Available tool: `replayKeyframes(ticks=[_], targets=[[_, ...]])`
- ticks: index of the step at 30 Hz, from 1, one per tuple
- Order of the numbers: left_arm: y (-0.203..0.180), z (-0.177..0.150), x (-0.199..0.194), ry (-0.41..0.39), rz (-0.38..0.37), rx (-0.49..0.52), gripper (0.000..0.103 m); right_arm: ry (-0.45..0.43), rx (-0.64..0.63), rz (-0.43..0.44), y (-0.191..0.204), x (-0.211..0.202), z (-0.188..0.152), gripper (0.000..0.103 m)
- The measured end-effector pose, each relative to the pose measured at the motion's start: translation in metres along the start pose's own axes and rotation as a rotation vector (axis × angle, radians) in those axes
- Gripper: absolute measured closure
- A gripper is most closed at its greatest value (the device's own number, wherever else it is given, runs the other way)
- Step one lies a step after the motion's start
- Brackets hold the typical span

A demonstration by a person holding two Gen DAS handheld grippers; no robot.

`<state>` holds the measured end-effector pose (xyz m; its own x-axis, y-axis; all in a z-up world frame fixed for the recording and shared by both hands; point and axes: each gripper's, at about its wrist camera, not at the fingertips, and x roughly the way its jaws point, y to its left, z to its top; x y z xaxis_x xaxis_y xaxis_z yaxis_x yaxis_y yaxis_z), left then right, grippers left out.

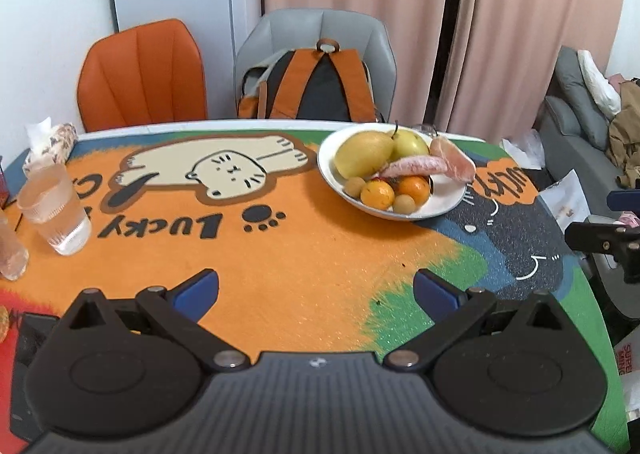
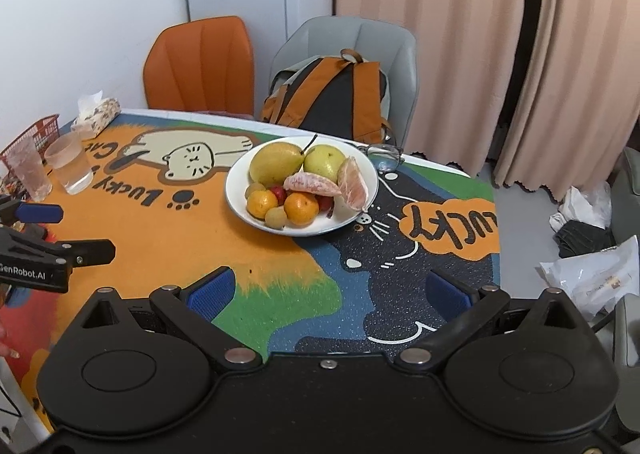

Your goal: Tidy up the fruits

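Both tools hang above the near edge of the counter [image 2: 168,246], which is covered by a bright cartoon-cat mat. The left tool [image 1: 316,290] has its blue pads spread wide with nothing between them, over the orange part of the mat. The right tool [image 2: 328,290] is likewise spread wide and empty, over the green and dark blue part.

The fruit sits together in a white plate [image 2: 240,197] toward the far side of the counter, well apart from both tools. In it lie two yellow-green pears [image 2: 276,161] at the back, two peeled pink grapefruit pieces [image 2: 312,183] leaning across the middle and right, two small oranges [image 2: 301,208] at the front, and a few small tan round fruits [image 2: 276,217] beside them. Something red shows between the oranges, too hidden to name.

A pair of glasses [image 2: 382,153] lies just behind the plate. Two clear cups [image 2: 72,165] stand at the left side, near a tissue pack [image 2: 96,113] and a red basket [image 2: 32,133]. Behind the counter are an orange chair [image 2: 200,61] and a grey chair [image 2: 360,37] carrying a backpack [image 2: 336,93].
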<state>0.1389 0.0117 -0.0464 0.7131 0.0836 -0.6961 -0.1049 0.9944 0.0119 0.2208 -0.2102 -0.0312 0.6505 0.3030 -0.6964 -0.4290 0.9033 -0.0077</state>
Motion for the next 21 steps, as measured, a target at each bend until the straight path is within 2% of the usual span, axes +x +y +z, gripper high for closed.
replayKeyframes(ticks=[7, 12, 21], targets=[[0.004, 0.003, -0.01, -0.013, -0.007, 0.026, 0.0, -0.01, 0.022, -0.039, 0.011, -0.016, -0.001, 0.0], [0.003, 0.001, -0.015, -0.002, -0.044, 0.059, 0.0, -0.001, 0.023, -0.008, 0.018, -0.025, -0.003, 0.0], [0.003, -0.007, -0.025, -0.014, -0.048, 0.076, 0.0, -0.018, 0.065, -0.018, 0.012, -0.034, -0.009, 0.0]])
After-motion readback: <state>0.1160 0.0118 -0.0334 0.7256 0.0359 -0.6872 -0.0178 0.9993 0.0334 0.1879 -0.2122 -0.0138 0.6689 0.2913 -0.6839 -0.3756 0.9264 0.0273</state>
